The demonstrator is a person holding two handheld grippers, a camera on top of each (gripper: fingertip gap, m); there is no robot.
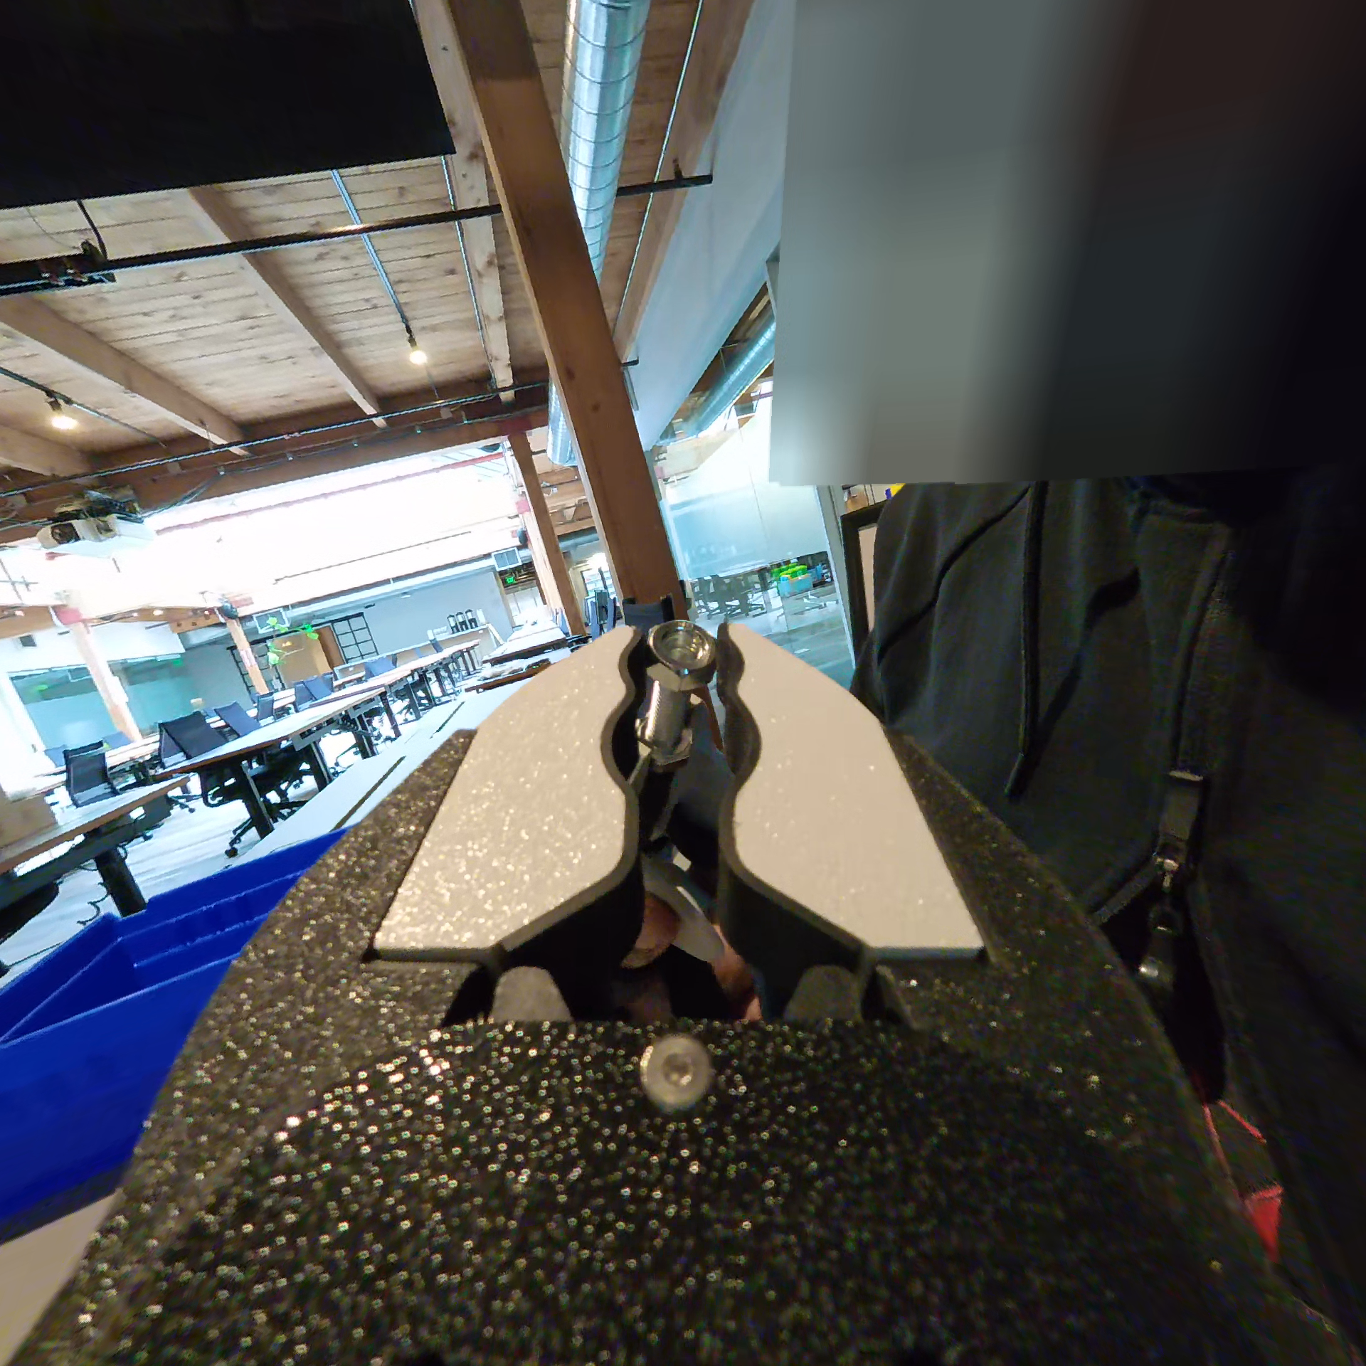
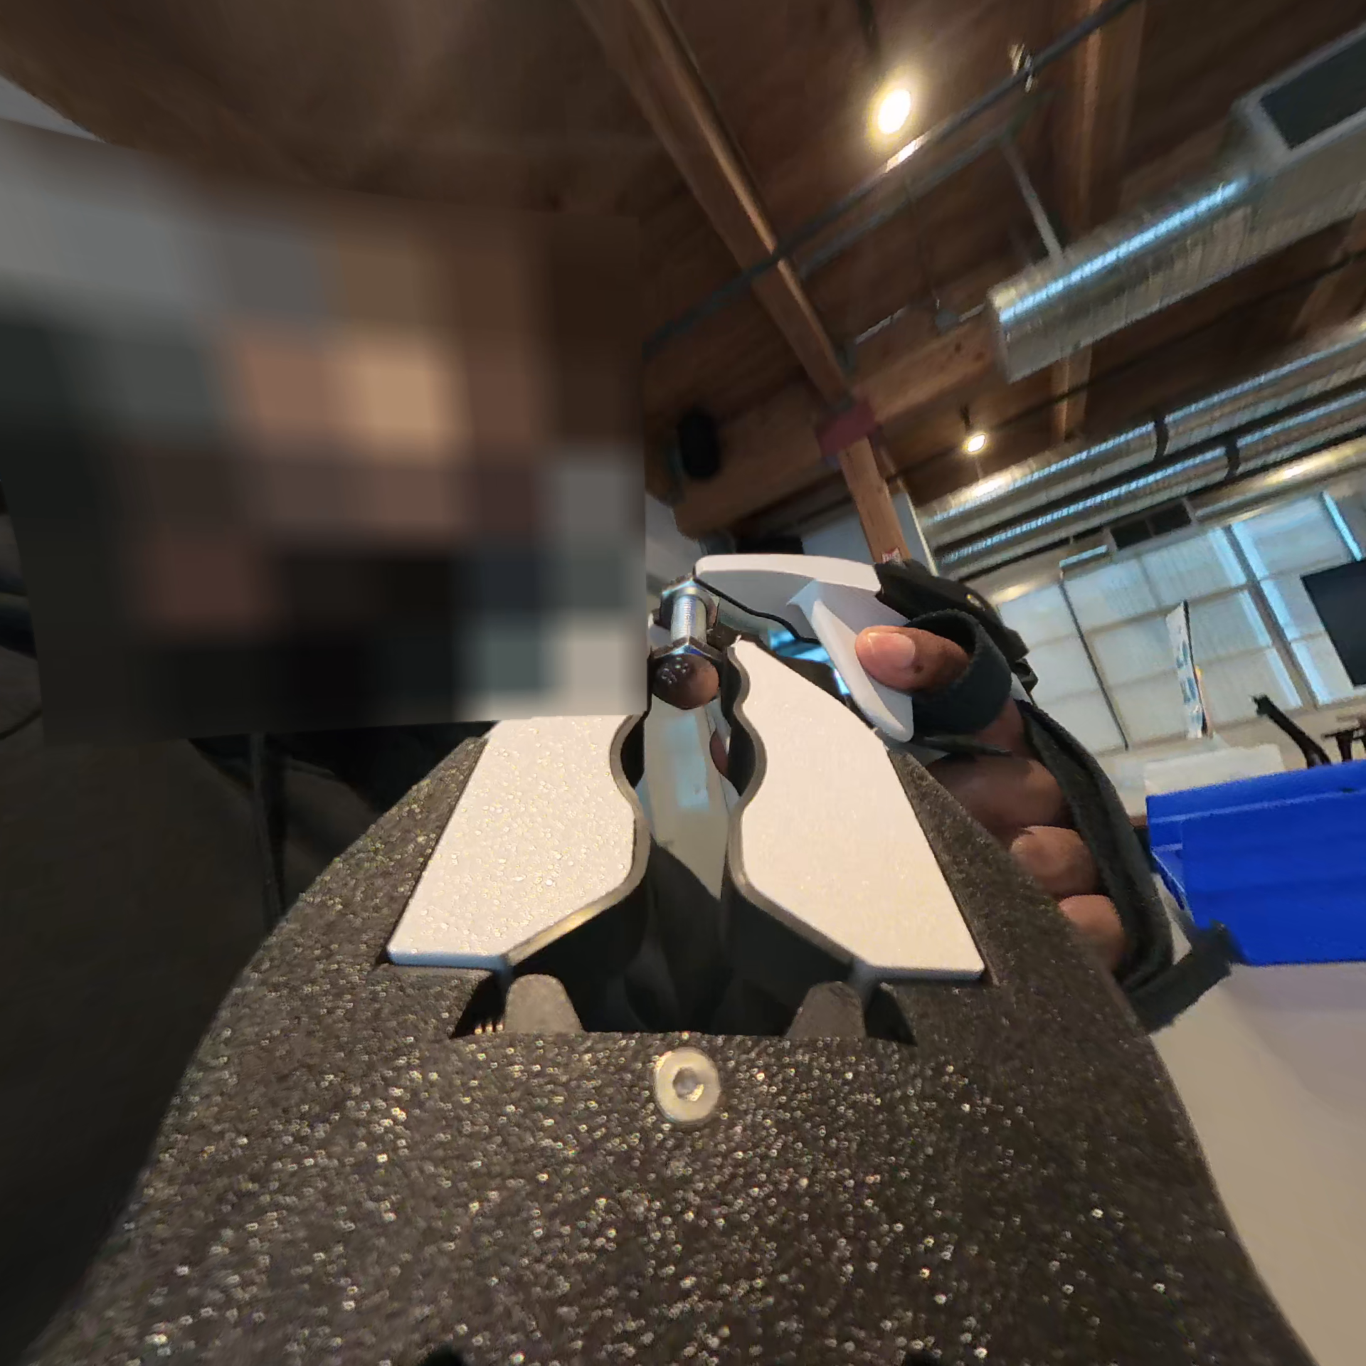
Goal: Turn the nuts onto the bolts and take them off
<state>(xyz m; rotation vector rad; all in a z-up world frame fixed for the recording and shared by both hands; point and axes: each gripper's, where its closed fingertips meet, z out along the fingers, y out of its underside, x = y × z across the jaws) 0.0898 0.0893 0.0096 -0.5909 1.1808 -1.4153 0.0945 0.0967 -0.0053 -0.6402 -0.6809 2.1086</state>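
Observation:
In the left wrist view my left gripper (image 1: 681, 637) is shut on a silver hex nut (image 1: 681, 655) at its fingertips. The threaded bolt shaft (image 1: 660, 713) runs from the nut down between the fingers. In the right wrist view my right gripper (image 2: 684, 702) is shut on the bolt head (image 2: 678, 674). The shaft (image 2: 689, 617) rises from it to the nut (image 2: 671, 591), held by the left gripper's white fingers (image 2: 776, 580). A hand (image 2: 909, 654) with a black strap holds that gripper. Both grippers are lifted up, tips meeting at the bolt.
A person in a dark hoodie (image 1: 1109, 739) stands close behind the grippers. Blue bins (image 1: 111, 998) sit on the grey table, also in the right wrist view (image 2: 1271, 865). Rows of desks and chairs (image 1: 259, 732) lie far off. Left and right tips are no more than a few centimetres apart.

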